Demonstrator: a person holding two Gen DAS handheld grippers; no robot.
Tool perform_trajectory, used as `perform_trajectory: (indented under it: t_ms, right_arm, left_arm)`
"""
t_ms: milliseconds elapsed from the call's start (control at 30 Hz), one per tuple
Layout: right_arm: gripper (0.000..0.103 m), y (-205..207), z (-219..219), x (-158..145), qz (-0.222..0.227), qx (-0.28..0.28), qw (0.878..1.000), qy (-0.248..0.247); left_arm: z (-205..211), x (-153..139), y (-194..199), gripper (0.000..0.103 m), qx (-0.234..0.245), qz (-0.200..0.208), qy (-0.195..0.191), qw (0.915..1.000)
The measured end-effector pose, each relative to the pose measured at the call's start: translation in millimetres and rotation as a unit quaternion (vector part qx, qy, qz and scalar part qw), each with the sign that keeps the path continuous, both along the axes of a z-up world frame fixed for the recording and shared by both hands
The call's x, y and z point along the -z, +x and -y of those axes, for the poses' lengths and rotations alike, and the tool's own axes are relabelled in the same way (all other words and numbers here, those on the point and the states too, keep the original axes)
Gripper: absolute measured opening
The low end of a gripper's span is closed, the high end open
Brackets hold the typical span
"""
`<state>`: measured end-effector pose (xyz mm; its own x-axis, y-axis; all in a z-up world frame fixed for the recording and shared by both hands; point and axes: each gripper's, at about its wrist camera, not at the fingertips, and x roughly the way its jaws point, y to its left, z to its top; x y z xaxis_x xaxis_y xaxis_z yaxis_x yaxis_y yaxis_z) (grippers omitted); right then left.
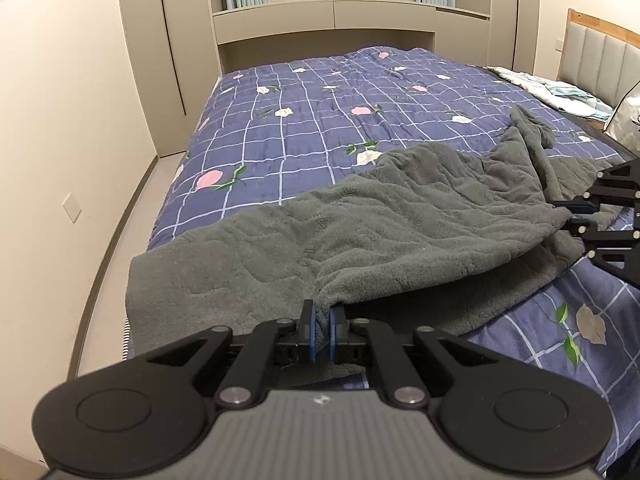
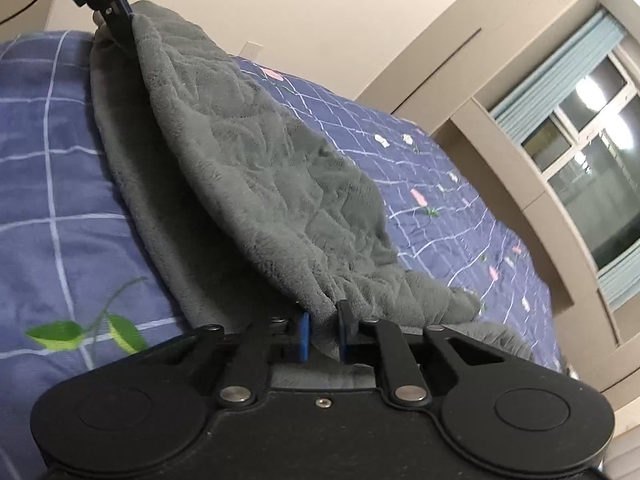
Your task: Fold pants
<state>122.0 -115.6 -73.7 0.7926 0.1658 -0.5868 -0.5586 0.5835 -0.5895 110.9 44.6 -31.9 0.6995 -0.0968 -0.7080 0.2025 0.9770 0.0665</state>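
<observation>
1. The jaws of the left gripper (image 1: pixel 322 322) were clamped on the near edge of the grey fleece pants (image 1: pixel 400 216), a fold of fabric being pinched between the blue pads (image 1: pixel 309 330). The jaws of the right gripper (image 2: pixel 323 326) were narrowed on another part of the same edge, with cloth bunched between them; a firm grip there was judged likely, so that both ends of one edge could be raised together.
2. The bed (image 1: pixel 320 120), covered with a blue checked floral quilt, was used as the folding surface, which was why the garment was spread across its near part.
3. The pants were held lifted along the gripped edge, while the rest was left lying on the quilt; a lower layer could be seen flat beneath the raised one, presumably so that one half could be carried over the other.
4. A crumpled end (image 1: pixel 532 128) was left bunched at the far right.
5. The fold was judged not yet completed.
</observation>
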Motion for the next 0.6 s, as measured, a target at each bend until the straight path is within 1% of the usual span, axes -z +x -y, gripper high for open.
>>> perform_trajectory:
  t_ms: [100,167,267,333,400,467,500,533,567,600]
  right_arm:
    - [0.011,-10,4,-10,-0.005,0.010,1.000,0.021]
    - [0.010,-18,8,-12,-0.015,0.015,0.999,0.030]
    - [0.011,-22,10,0,-0.032,0.029,0.999,0.033]
    - [0.014,-18,10,12,-0.043,0.044,0.997,0.041]
    - [0.023,-18,8,16,-0.040,0.056,0.996,0.052]
    - [0.031,-19,8,14,-0.042,0.061,0.995,0.065]
    - [0.040,-19,9,12,-0.043,0.065,0.994,0.076]
    - [0.046,-19,12,10,-0.046,0.070,0.992,0.091]
    - [0.061,-21,15,9,-0.049,0.075,0.991,0.104]
    - [0.072,-24,19,8,-0.050,0.080,0.988,0.121]
  left_arm:
    - [-1,2,-3,0.005,0.000,-0.004,0.000,1.0000]
    - [-1,9,-5,0.005,-0.002,-0.014,-0.002,0.9999]
    - [3,26,-1,0.005,-0.006,-0.036,0.005,0.9993]
    - [7,34,2,0.007,-0.013,-0.047,0.011,0.9987]
    - [8,36,4,0.009,-0.016,-0.053,0.010,0.9984]
    - [6,35,6,0.012,-0.016,-0.057,0.001,0.9982]
    - [6,35,5,0.020,-0.018,-0.058,-0.002,0.9982]
    - [6,33,5,0.028,-0.017,-0.060,-0.007,0.9980]
    - [6,32,5,0.034,-0.017,-0.061,-0.014,0.9979]
    - [7,30,4,0.052,-0.018,-0.061,-0.019,0.9978]
